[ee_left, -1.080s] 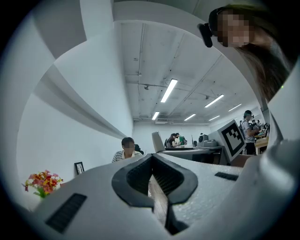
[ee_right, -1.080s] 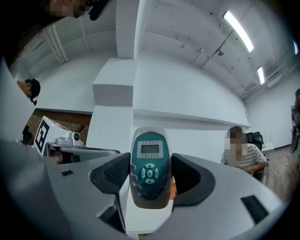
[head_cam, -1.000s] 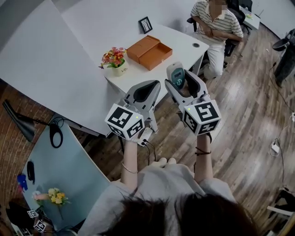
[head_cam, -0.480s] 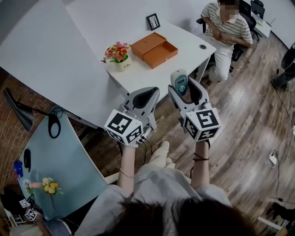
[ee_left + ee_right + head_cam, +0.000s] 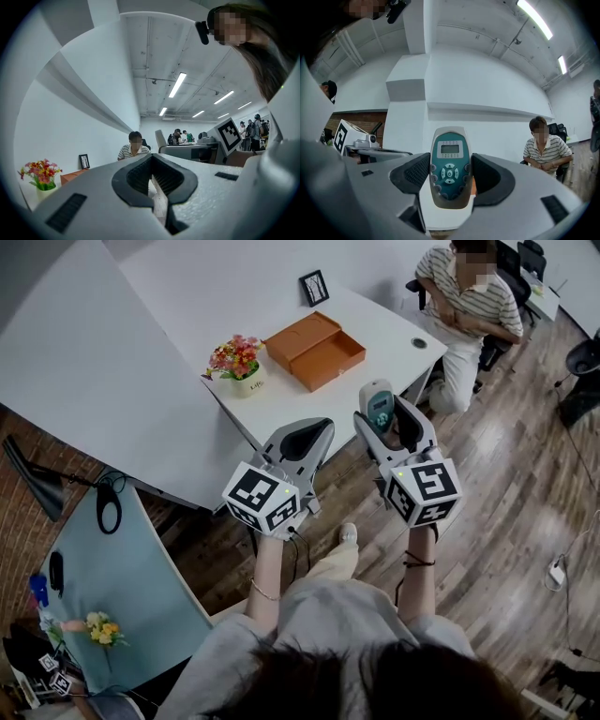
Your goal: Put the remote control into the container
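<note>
Head view: your right gripper [image 5: 386, 416] is clenched on the grey, teal-faced remote control [image 5: 379, 402], holding it upright in the air over the near edge of the white table [image 5: 281, 404]. Your left gripper [image 5: 311, 434] hangs just beside it, off that edge. The open orange box container [image 5: 314, 351] lies mid-table, apart from the remote control. A potted bunch of flowers [image 5: 236, 360] stands toward the left edge and a small black picture frame [image 5: 314, 286] at the far edge. A seated person in a striped shirt [image 5: 467, 298] is past the right corner.

Left gripper view: your left gripper [image 5: 151, 159] has its jaw tips pressed together with nothing between them.

Right gripper view: both dark pads [image 5: 412, 174] of your right gripper [image 5: 450, 163] press the sides of the remote control [image 5: 449, 150], whose screen and buttons face the camera.
</note>
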`<move>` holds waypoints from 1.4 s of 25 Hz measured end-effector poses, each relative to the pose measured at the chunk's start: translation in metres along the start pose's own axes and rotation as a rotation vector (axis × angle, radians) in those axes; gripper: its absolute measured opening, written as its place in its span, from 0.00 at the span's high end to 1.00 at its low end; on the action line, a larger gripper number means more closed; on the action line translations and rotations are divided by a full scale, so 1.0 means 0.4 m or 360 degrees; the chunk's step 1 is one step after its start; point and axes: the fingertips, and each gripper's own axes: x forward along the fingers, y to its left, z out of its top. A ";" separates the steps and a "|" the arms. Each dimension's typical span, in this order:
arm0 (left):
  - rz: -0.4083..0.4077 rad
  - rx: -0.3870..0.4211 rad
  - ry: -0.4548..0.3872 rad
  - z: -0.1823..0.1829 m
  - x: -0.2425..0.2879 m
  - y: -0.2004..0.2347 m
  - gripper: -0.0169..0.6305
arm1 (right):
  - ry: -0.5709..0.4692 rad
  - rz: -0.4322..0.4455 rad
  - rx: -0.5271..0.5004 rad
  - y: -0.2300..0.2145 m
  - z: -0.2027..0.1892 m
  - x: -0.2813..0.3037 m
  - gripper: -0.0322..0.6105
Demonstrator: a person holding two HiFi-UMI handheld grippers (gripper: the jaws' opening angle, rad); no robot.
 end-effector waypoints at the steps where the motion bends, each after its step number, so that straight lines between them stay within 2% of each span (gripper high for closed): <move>1: -0.0008 -0.0007 -0.0003 -0.005 0.021 0.008 0.97 | 0.0005 0.0000 -0.0008 -0.015 -0.001 0.010 0.52; 10: -0.0038 -0.0029 -0.0020 -0.024 0.193 0.083 0.97 | 0.0035 0.0038 -0.0046 -0.160 -0.007 0.126 0.52; 20: 0.0073 -0.0072 -0.0044 -0.041 0.276 0.231 0.97 | 0.0081 0.0142 -0.0068 -0.247 -0.022 0.292 0.52; 28: 0.0114 -0.0053 -0.0020 -0.048 0.329 0.291 0.97 | 0.0062 0.0178 -0.0067 -0.306 -0.015 0.373 0.52; 35: 0.0257 -0.0044 -0.0018 -0.051 0.351 0.370 0.97 | 0.0048 0.0300 -0.0063 -0.345 -0.017 0.467 0.52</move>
